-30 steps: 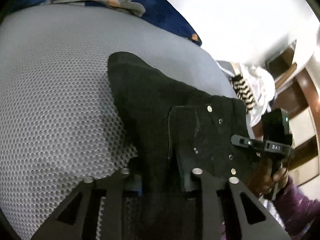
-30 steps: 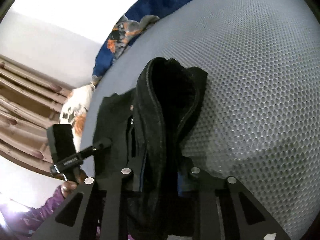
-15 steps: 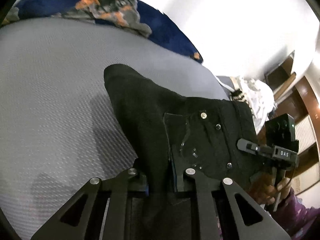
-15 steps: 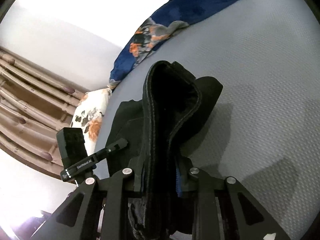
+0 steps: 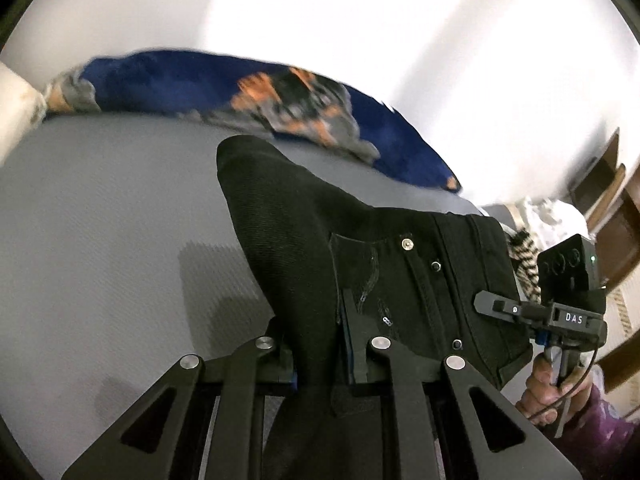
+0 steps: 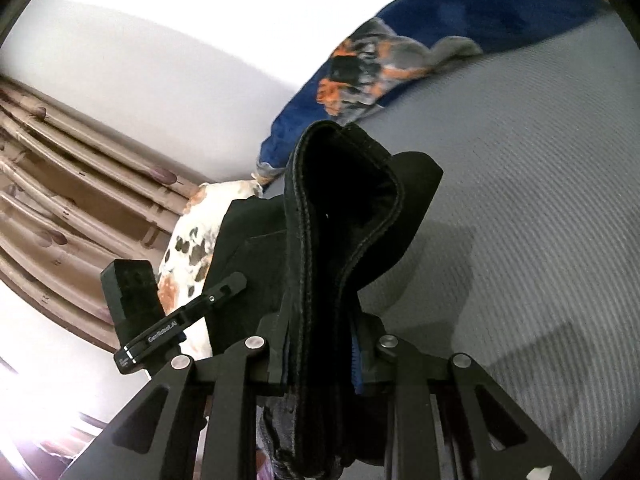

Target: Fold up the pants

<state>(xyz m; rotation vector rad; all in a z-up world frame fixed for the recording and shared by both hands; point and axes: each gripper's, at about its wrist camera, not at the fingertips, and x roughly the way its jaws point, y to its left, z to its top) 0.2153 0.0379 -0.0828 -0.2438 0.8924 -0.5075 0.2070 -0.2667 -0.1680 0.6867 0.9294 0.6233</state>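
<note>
Both grippers are clenched on the black pants (image 5: 360,248): the left gripper (image 5: 320,354) pinches the cloth beside the back pocket with its rivets, and the right gripper (image 6: 320,354) holds a thick bundle of stitched edge. Compared with a second ago, the pants have come up off the grey bed (image 5: 100,240); the honeycomb weave that then filled the view now lies farther below, and more of the wall and the blue patterned blanket (image 5: 280,96) along the bed's far edge shows. The garment hangs stretched between the two grips, over the bed's middle. I judge this the lift before a fold: the cloth is off the bed and can be carried over or laid down flat
</note>
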